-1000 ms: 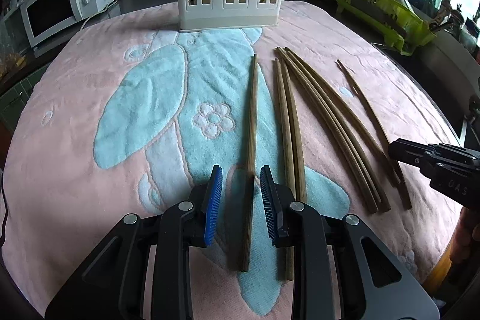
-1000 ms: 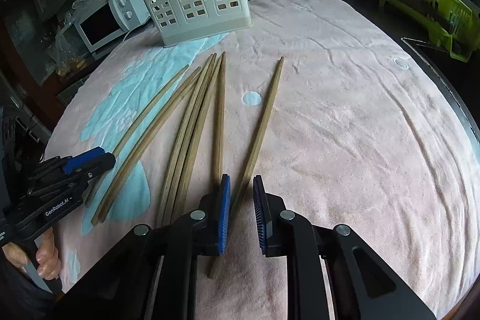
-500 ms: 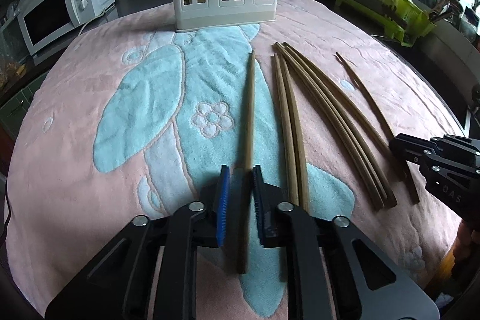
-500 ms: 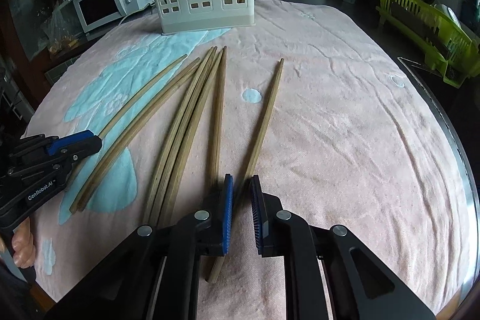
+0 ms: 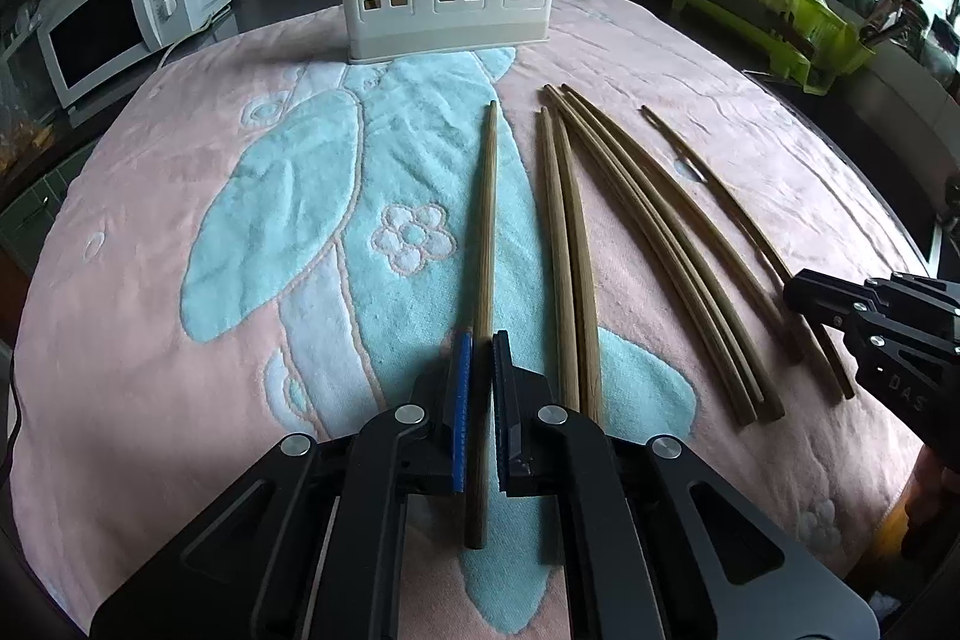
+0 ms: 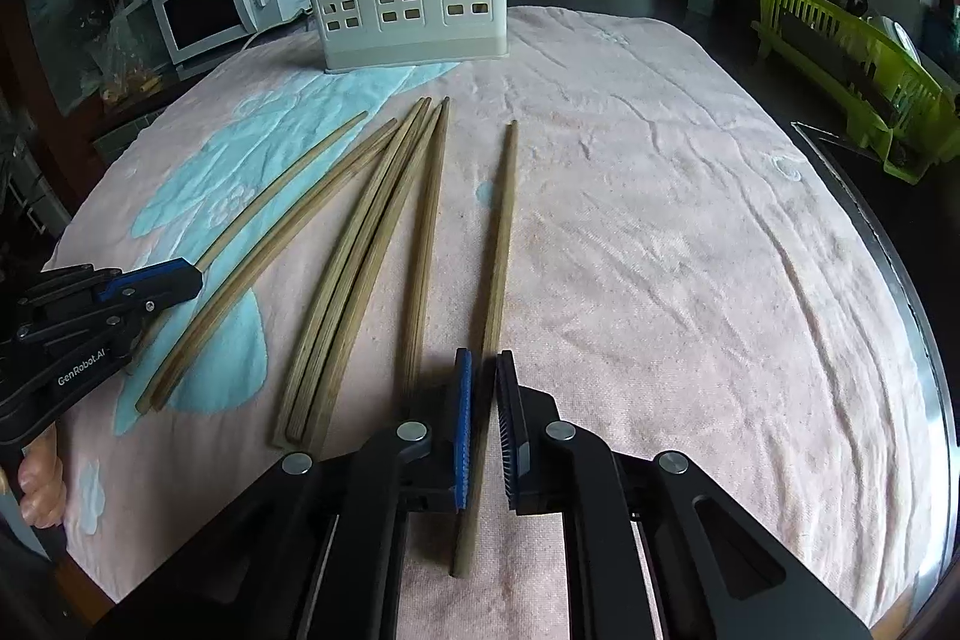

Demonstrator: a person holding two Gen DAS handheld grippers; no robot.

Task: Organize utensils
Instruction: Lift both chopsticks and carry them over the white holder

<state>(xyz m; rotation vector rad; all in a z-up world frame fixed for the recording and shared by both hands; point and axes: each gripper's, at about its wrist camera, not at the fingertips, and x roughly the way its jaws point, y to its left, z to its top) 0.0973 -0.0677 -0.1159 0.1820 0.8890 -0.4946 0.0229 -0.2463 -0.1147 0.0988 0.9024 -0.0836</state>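
On the pink towel (image 5: 660, 58), each gripper's jaws clench one chopstick: left gripper (image 5: 478, 346) and right gripper (image 6: 483, 364).

The left tongs (image 5: 478, 346) point down at the worktop (image 5: 150, 280), jaws clamped on a chopstick (image 5: 485, 232). The right tongs (image 6: 482, 364) tilt down likewise, jaws closed on another chopstick (image 6: 501, 232). Fingers (image 6: 39, 484) wrap the left handle.
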